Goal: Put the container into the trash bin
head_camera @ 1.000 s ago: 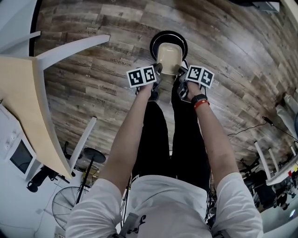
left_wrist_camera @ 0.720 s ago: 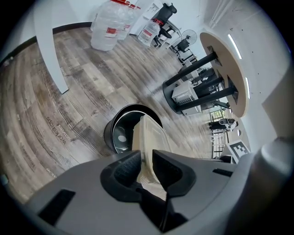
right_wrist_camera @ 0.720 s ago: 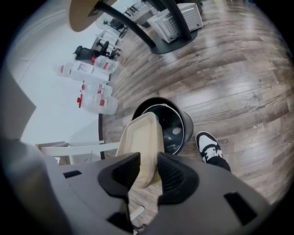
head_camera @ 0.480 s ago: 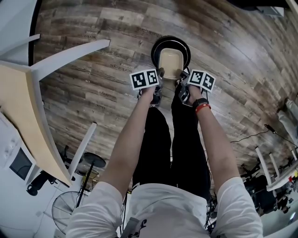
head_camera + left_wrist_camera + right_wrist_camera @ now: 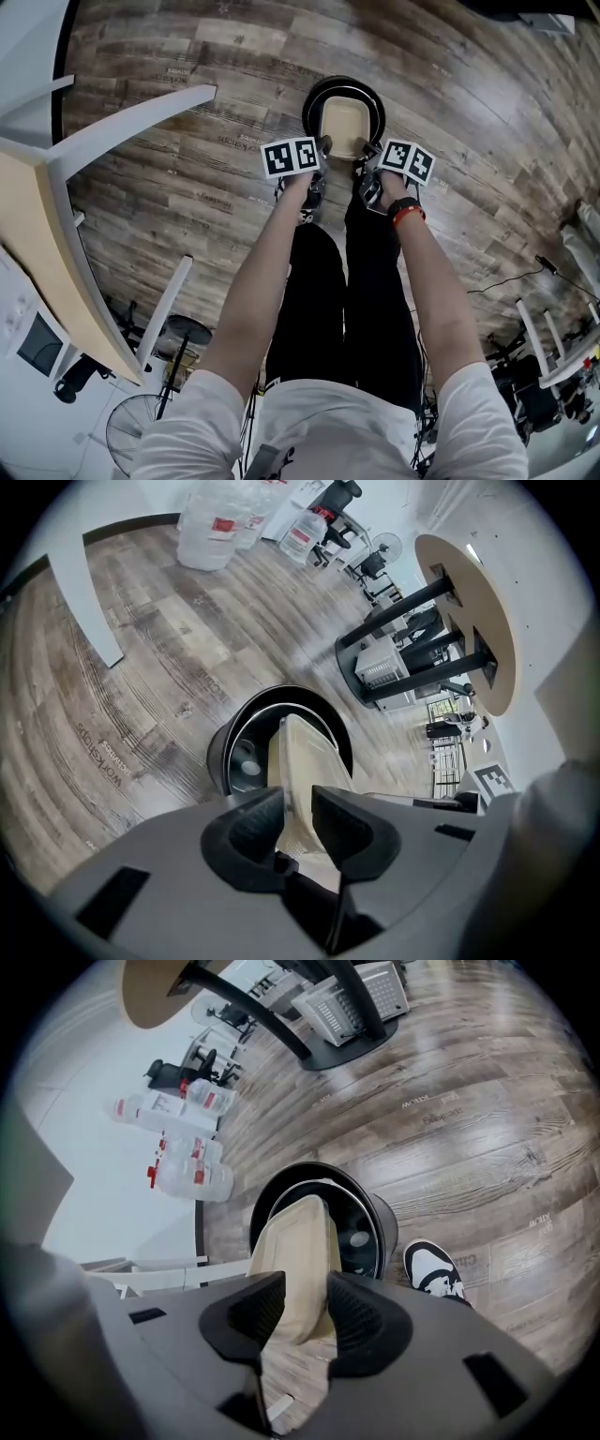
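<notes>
Both grippers had sunk since a second before, bringing the beige container (image 5: 342, 127) closer to the black trash bin (image 5: 314, 94). The left gripper (image 5: 323, 146) and right gripper (image 5: 367, 152) each pinched one side of it. It hung just over the bin's mouth, with its long axis pointing away from the person. A shoe (image 5: 433, 1274) stood beside the bin, but nothing blocked the way.

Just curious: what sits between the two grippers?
The beige container: the left gripper and right gripper each clamp one edge of it, above the black trash bin. The head view shows this best.
</notes>
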A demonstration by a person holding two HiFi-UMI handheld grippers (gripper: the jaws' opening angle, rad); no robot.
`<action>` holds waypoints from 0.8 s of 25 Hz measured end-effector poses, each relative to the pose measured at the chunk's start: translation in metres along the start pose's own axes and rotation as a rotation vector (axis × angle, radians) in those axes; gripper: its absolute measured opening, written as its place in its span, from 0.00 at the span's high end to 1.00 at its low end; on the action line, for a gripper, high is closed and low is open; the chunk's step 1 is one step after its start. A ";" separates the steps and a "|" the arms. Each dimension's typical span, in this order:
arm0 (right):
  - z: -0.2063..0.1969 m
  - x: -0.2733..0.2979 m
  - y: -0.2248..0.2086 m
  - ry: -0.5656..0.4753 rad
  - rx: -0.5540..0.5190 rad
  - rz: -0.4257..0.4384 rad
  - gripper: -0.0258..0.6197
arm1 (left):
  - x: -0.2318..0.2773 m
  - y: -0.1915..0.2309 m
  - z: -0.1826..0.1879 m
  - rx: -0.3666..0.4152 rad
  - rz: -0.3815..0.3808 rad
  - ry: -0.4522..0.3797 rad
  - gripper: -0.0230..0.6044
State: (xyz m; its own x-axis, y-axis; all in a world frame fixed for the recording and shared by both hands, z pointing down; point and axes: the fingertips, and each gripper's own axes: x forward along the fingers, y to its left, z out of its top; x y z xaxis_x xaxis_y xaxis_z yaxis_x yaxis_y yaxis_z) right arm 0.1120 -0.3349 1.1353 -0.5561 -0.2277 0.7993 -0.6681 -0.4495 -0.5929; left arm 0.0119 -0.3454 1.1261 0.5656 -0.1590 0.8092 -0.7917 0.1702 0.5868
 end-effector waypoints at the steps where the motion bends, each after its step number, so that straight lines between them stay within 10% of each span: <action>1: 0.001 0.003 -0.001 0.001 -0.005 -0.003 0.74 | 0.002 0.001 0.000 0.000 -0.002 0.001 0.81; 20: 0.015 0.030 -0.007 0.014 -0.064 -0.054 0.62 | 0.028 0.012 0.009 -0.018 -0.020 0.012 0.67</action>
State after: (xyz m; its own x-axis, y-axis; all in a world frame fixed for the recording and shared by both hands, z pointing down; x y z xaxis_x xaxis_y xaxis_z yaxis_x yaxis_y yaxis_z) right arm 0.1075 -0.3513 1.1647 -0.5250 -0.1927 0.8290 -0.7270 -0.4049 -0.5545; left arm 0.0155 -0.3567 1.1554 0.5838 -0.1506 0.7978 -0.7762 0.1847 0.6028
